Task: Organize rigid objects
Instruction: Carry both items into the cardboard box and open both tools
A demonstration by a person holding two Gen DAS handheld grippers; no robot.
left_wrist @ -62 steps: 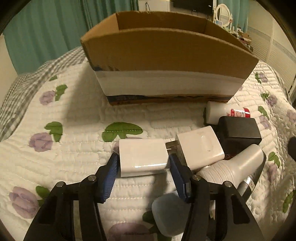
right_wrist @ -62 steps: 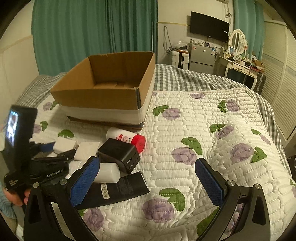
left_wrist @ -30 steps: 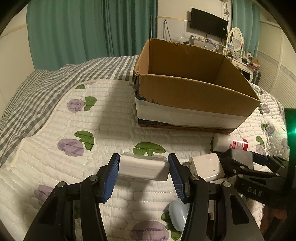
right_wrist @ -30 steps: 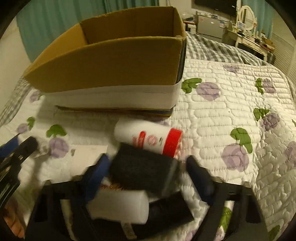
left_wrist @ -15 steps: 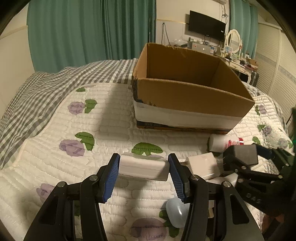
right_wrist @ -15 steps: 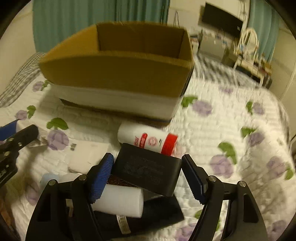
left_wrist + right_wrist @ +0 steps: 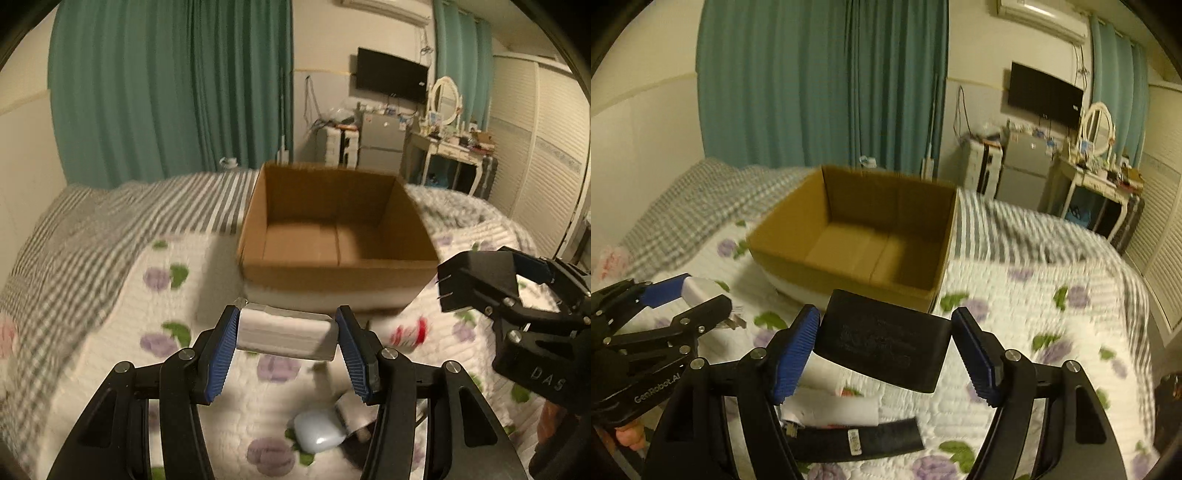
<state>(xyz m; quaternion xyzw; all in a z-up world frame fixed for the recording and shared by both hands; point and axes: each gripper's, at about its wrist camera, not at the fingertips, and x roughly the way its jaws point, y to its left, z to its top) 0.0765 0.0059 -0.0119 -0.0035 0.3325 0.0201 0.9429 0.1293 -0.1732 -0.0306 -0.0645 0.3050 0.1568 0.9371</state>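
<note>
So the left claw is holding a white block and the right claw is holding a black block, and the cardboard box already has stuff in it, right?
Not quite. The cardboard box is empty: the right wrist view shows only its bare brown floor. The rest is right: the left claw grips the white block, and the right claw grips the black block.

Dim warm indoor light, motion blur, fisheye-bent edges
</note>
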